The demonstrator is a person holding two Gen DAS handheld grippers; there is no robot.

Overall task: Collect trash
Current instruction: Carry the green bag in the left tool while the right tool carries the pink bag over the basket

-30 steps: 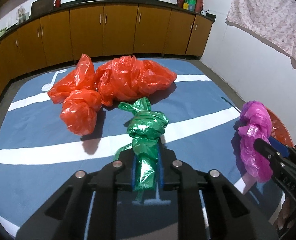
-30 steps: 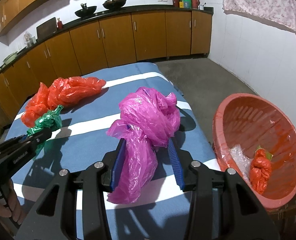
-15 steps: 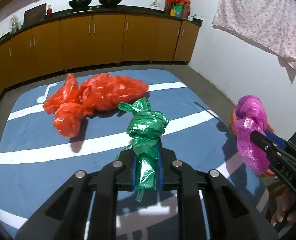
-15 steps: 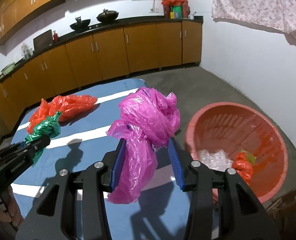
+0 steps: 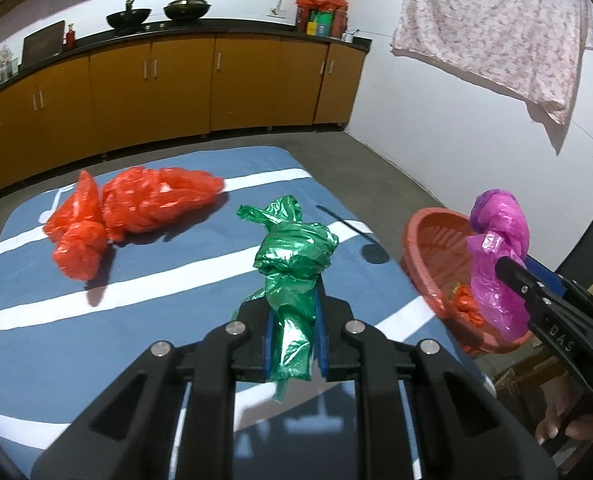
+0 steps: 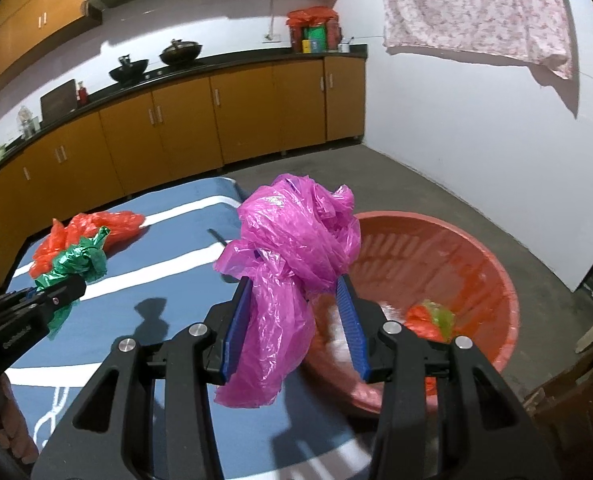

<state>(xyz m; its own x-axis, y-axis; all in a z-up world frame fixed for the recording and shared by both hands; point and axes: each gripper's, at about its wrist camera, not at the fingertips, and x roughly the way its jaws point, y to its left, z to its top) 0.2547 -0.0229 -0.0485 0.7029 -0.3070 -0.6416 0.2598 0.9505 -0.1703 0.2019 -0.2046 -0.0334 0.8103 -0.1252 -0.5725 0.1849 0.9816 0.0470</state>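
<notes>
My left gripper (image 5: 295,338) is shut on a knotted green plastic bag (image 5: 294,264) and holds it above the blue mat (image 5: 136,320). My right gripper (image 6: 294,320) is shut on a crumpled pink plastic bag (image 6: 292,248), held over the near rim of a red plastic basin (image 6: 476,256). The basin holds a small red and green wad (image 6: 430,320) and clear plastic. The pink bag (image 5: 496,264) and basin (image 5: 428,240) also show at the right of the left wrist view. Two orange-red bags (image 5: 136,212) lie on the far part of the mat.
The blue mat with white stripes lies on a grey floor (image 6: 436,188). Brown kitchen cabinets (image 5: 176,88) run along the back wall. A white wall (image 5: 456,140) with a hanging patterned cloth (image 5: 496,32) stands at the right. A wooden piece (image 6: 576,380) sits beside the basin.
Both grippers have risen and moved right toward the basin, each still holding its bag. The pink bag now hangs over the basin's near rim.
</notes>
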